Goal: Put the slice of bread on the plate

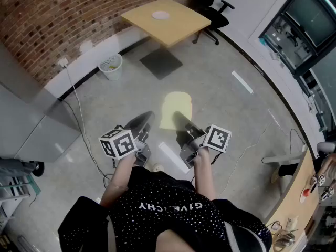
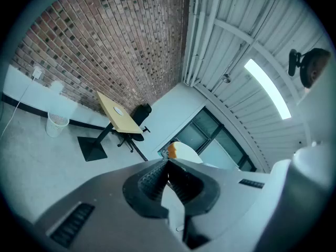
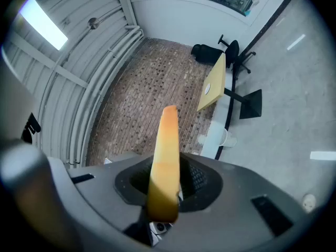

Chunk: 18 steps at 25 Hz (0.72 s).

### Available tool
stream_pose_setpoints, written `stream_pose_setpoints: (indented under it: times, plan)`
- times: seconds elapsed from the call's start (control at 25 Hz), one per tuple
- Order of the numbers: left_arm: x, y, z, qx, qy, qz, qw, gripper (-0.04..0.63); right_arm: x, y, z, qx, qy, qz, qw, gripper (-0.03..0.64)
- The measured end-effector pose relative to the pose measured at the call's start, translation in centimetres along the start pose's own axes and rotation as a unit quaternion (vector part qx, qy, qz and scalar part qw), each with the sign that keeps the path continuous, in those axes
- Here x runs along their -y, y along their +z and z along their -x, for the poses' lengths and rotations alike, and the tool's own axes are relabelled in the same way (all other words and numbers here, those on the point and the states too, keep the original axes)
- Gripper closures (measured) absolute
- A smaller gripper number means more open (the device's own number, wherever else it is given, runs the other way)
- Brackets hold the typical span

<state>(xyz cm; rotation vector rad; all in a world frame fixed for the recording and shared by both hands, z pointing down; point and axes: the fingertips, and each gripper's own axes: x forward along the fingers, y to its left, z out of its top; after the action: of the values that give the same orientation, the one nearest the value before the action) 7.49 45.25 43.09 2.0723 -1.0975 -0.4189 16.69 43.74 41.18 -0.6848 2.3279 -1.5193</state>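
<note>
One slice of bread (image 3: pixel 165 161) is clamped in the right gripper (image 1: pixel 181 122) and should be carried level to the far plate (image 1: pixel 160 15); the left gripper (image 1: pixel 143 121) is closed on nothing.

plate (image 1: pixel 160 15): on table (image 1: pixel 181 26), far centre | chair (image 1: pixel 216 14): right of table | bin (image 1: pixel 111 66): left of table, nearer | slice of bread (image 1: pixel 170 105): in right gripper (image 1: pixel 181 119), near, right of left gripper (image 1: pixel 140 122)

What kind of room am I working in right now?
Probably an office or lab workspace, not a kitchen: a brick wall, a small table with an office chair beside it, and a wastebasket on the concrete floor.
</note>
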Motion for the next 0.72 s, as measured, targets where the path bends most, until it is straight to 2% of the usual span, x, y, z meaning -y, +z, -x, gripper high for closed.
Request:
stream_pose_setpoints:
  times: [0.16, 0.36, 0.72]
  plan:
    - [0.0, -0.3, -0.2, -0.004, 0.005, -0.001, 1.0000, 0.586, 0.6, -0.3, 0.3, 0.001, 0.000, -0.021, 1.000, 0.523]
    - [0.2, -0.2, -1.5, -0.005, 0.000, -0.008, 1.0000, 0.586, 1.5, 0.3, 0.3, 0.000, 0.000, -0.022, 1.000, 0.523]
    - [-1.4, 2.4, -6.9, -0.008, -0.005, -0.014, 0.9999, 0.586, 3.9, 5.4, -1.9, 0.008, -0.017, -0.015, 1.000, 0.523]
